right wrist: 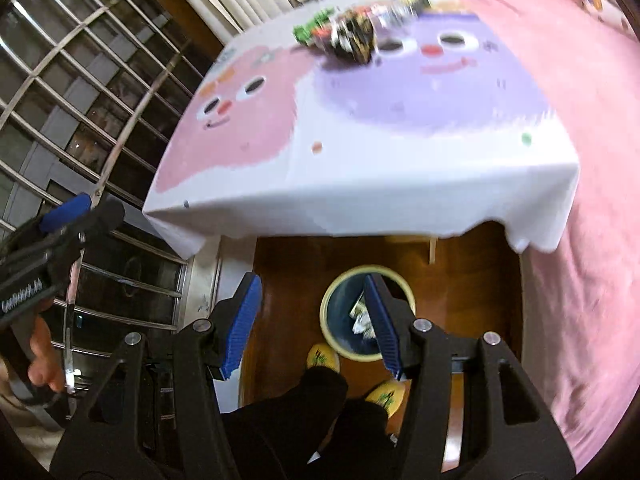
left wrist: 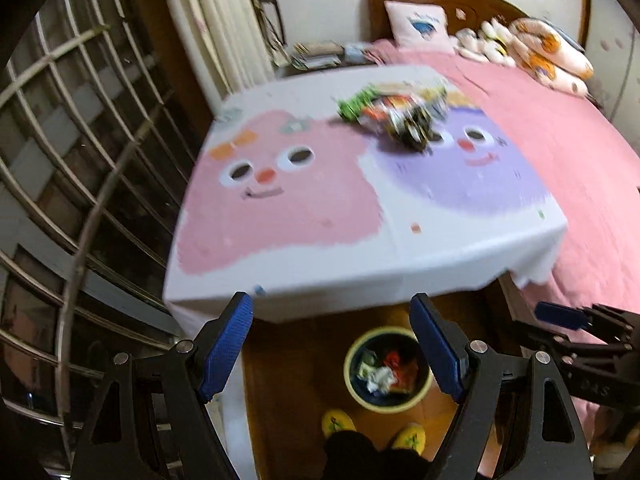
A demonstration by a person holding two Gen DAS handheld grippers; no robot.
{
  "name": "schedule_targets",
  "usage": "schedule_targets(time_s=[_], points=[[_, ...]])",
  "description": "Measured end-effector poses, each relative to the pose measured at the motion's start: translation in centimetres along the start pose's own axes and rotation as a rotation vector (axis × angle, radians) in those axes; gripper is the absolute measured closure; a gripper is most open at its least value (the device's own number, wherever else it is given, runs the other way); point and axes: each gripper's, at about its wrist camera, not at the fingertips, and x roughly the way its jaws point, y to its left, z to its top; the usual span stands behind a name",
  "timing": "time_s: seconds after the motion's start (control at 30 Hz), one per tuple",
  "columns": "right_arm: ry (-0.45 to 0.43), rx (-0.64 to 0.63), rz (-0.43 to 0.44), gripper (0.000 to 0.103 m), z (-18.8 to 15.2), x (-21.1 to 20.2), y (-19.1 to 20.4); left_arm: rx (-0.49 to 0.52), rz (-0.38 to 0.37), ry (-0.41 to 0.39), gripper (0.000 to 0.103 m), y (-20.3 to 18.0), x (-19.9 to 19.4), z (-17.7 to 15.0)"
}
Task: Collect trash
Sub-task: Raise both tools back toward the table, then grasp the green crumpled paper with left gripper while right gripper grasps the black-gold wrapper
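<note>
Both my tongs are spread wide with nothing in them, left gripper [left wrist: 336,312] and right gripper [right wrist: 312,296]; right below them sits the trash bin [left wrist: 424,394], partly full; further out ahead, a wrapper pile [left wrist: 396,116] on the tablecloth [left wrist: 320,240].

wrappers [left wrist: 394,114] blurred, perhaps snack packets; bin [left wrist: 387,400] contents unclear.
</note>
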Motion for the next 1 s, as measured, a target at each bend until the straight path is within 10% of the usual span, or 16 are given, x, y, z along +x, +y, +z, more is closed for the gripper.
schedule_targets(time_s=[0.53,1.0], points=[[-0.117,-0.026,-0.020,0.052,9.2,0.1,-0.1,0.010,-0.047,-0.030,0.021,0.6,1.8,8.9],[-0.133,0.158,-0.193,0.046,22.0,8.6,-1.6,0.168,-0.216,0.007,0.021,3.9,15.0,25.6]])
